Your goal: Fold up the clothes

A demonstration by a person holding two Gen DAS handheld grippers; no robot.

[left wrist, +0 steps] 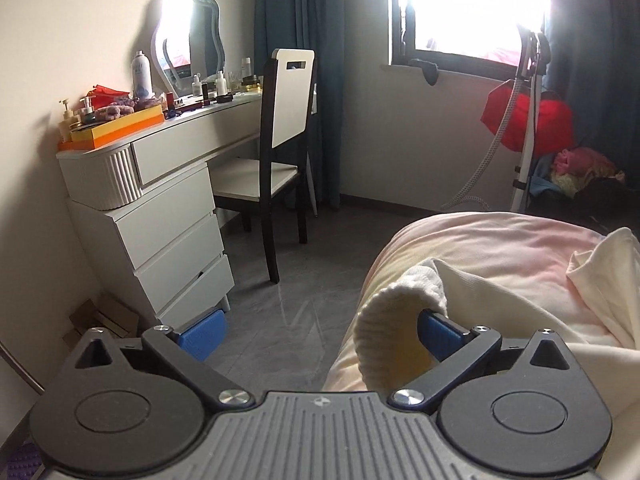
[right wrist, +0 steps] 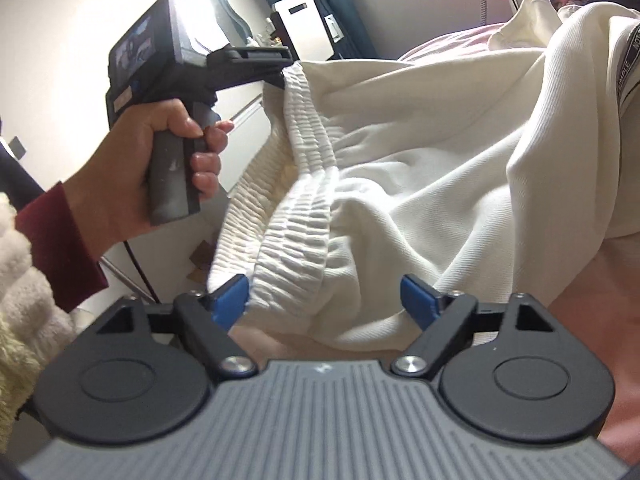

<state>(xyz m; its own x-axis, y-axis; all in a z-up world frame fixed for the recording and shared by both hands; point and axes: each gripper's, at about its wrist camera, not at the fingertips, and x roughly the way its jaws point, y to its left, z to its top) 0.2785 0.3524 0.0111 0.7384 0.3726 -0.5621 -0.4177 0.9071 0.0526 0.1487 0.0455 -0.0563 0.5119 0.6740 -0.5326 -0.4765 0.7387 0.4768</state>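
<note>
Wide apart, my right gripper (right wrist: 324,300) straddles the waistband (right wrist: 296,240) of the cream trousers (right wrist: 420,152) heaped on the bed (left wrist: 500,240), one pad touching it. My left gripper (left wrist: 316,332) is spread wide too, its right finger (left wrist: 438,330) tucked inside the waistband; the fingertip is hidden by cloth.

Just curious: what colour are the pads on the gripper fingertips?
Blue pads on the right hand-held gripper, clearest in the right wrist view.
</note>
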